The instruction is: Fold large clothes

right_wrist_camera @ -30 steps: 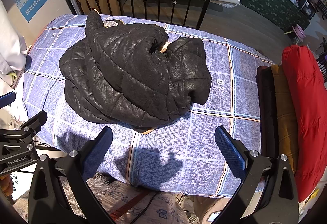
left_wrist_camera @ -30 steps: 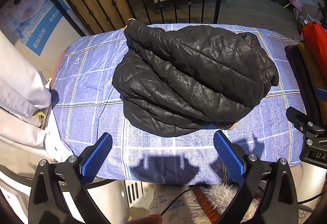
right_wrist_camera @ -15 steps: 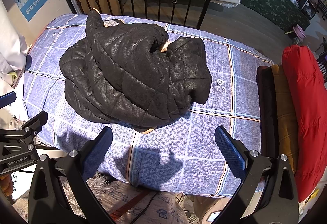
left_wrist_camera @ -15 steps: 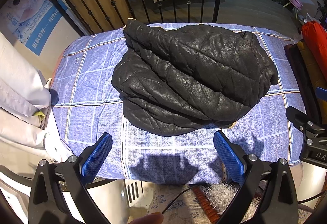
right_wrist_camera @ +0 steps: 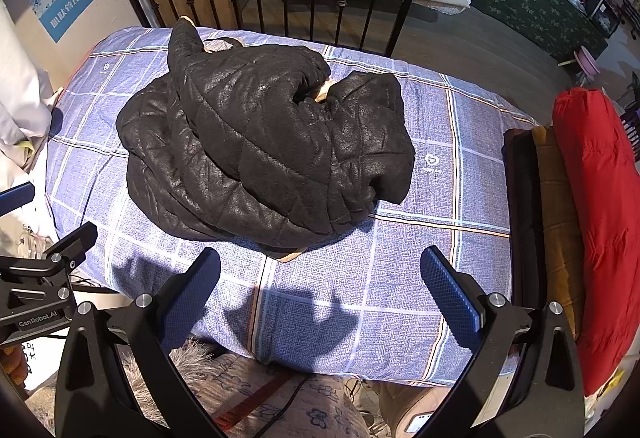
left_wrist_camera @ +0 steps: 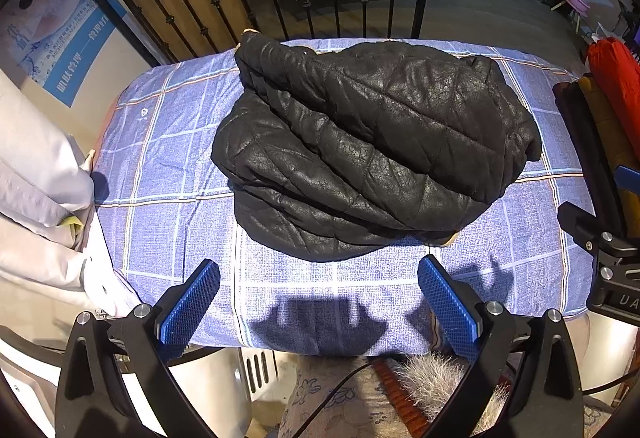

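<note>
Blue checked tablecloth (left_wrist_camera: 168,174). Black quilted padded jacket (left_wrist_camera: 360,154) — bundled at its centre. My left gripper (left_wrist_camera: 318,288) and right gripper (right_wrist_camera: 320,284) — both spread wide, empty. Risk: slick bulky layers springing apart.

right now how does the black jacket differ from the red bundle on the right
The black jacket lies bunched in the middle of the checked blue cloth; the red bundle sits off its right edge, atop darker folded items. The jacket is quilted, creased and shiny; the red one looks smooth and matte. Neither is touched by a gripper.
</note>
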The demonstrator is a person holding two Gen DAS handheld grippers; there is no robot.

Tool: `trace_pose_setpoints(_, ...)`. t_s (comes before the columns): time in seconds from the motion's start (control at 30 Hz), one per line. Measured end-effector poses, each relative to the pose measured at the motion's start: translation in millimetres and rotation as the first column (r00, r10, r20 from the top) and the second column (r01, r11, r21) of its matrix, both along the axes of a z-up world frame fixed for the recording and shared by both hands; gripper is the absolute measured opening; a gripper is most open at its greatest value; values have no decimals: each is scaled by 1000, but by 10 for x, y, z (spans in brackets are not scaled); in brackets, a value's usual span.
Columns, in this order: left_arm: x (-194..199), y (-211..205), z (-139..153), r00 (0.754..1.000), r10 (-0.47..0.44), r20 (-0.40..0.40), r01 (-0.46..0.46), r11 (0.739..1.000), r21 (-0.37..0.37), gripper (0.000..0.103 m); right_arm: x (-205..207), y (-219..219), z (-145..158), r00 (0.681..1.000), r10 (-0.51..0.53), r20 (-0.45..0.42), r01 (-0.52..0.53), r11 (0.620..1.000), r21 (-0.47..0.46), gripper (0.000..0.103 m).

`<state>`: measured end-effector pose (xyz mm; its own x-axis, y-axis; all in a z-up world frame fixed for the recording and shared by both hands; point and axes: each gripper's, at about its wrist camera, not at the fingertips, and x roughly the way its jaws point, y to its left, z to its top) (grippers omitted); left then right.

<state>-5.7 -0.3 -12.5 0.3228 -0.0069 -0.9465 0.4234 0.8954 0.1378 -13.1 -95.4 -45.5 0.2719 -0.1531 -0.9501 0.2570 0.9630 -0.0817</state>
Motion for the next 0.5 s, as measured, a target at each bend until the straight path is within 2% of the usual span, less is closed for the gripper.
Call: trace_pose_setpoints(0.5,63,27,-83,1000,11,-27,-11,1000,-17,97,33,-128,-17,1000,-20,17,20,999,38,98)
